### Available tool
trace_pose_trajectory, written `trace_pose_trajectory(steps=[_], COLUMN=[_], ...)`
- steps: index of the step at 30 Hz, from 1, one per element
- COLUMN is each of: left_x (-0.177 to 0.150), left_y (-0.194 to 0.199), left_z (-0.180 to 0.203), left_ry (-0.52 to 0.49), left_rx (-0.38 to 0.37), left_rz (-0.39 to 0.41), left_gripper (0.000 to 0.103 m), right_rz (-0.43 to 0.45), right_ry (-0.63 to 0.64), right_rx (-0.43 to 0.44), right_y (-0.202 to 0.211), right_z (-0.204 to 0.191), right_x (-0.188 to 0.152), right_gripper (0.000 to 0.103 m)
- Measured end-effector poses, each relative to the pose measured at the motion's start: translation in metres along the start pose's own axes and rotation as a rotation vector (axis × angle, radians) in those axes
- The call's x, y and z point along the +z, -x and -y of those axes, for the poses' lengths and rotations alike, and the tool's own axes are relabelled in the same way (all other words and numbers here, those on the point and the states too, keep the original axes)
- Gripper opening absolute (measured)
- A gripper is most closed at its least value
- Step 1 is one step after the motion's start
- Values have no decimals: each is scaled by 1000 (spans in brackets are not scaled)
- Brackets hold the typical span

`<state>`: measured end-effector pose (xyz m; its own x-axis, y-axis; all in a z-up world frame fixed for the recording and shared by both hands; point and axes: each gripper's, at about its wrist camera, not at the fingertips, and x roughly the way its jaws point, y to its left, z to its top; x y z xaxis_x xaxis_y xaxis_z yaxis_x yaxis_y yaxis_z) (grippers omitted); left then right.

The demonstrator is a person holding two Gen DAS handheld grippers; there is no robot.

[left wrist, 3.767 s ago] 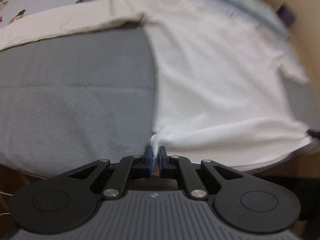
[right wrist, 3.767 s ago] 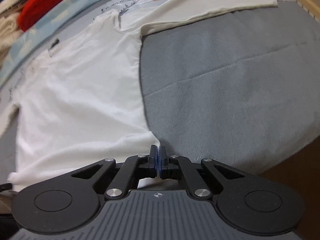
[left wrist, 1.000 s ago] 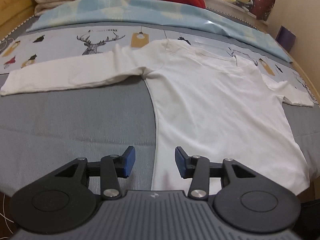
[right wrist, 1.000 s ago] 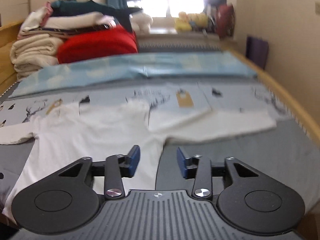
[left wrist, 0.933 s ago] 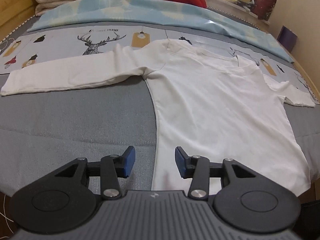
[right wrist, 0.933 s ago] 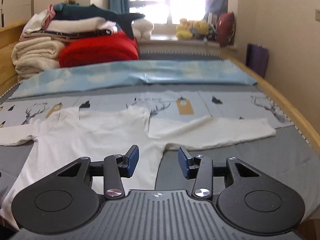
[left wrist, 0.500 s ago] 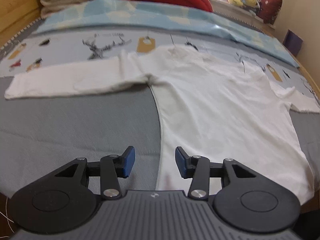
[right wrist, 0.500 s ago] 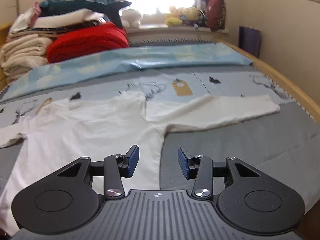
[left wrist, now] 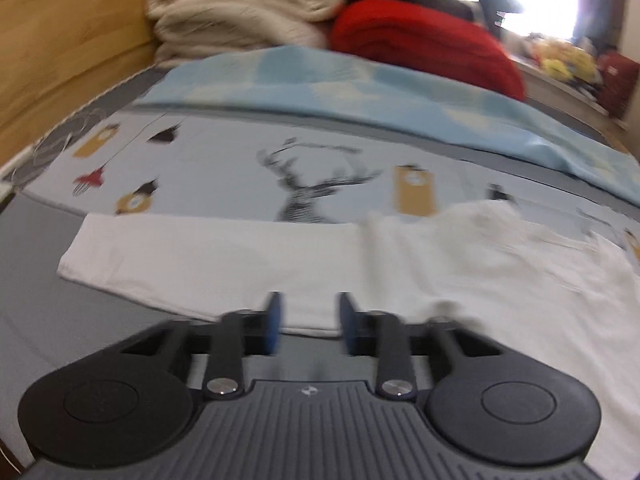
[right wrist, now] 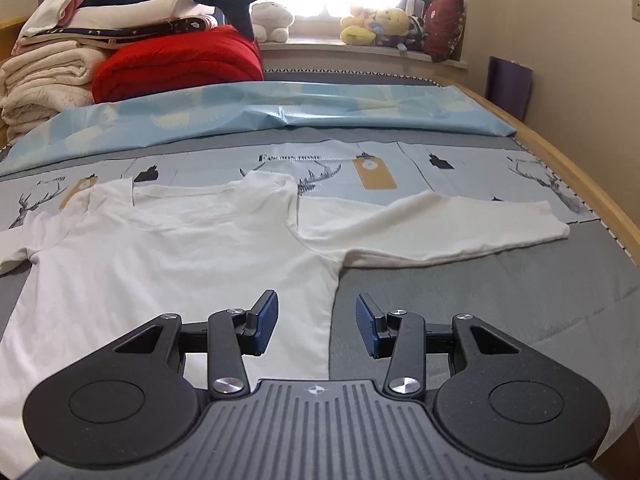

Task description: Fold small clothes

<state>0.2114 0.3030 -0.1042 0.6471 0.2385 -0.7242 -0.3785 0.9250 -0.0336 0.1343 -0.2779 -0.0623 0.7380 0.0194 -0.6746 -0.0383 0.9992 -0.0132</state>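
A white long-sleeved shirt [right wrist: 168, 256] lies flat on the grey bed cover [right wrist: 500, 304], neck toward the pillows. Its right sleeve [right wrist: 436, 224] stretches out to the right. In the left wrist view the left sleeve [left wrist: 208, 260] stretches left and the body [left wrist: 512, 280] lies to the right. My left gripper [left wrist: 308, 322] is open and empty, at the near edge of the left sleeve, close to the armpit. My right gripper [right wrist: 316, 324] is open and empty, over the shirt's right side edge below the armpit.
A printed pale blue sheet [right wrist: 400, 160] and a light blue blanket [right wrist: 280, 108] lie beyond the shirt. Folded cream blankets [right wrist: 44, 80] and a red one [right wrist: 180, 64] are stacked at the back left. A wooden bed rail [right wrist: 580, 176] runs along the right; a wooden board [left wrist: 60, 52] stands at left.
Both grippers let go of the hem and opened. My left gripper has moved left and forward to the left sleeve. My right gripper has moved forward and tilted down a little.
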Motion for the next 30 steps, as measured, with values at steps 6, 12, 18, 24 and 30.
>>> trace_pose_trajectory(steps=[6,12,18,24,30], left_x=[1,-1,-8,-5,-3], left_y=[-35,-51,-76,-91,-86], left_z=[-100,-188,-230,-232,-234], left_ry=[233,513,693,674,636], left_rx=[105,126,104,90,267], left_rz=[1,16,-32,-9,27], left_gripper=[5,27,31,29,3], right_rz=[-1,-9,-42,-50,-64], right_ry=[16,54,69,108,117], right_rx=[24,42,59,60,47], right_y=[-12,-33,-53,-60,-64], right_z=[-14,-36,-55,-68,-71], right_x=[10,22,28,28,27], right_gripper=[7,7,7,7,7])
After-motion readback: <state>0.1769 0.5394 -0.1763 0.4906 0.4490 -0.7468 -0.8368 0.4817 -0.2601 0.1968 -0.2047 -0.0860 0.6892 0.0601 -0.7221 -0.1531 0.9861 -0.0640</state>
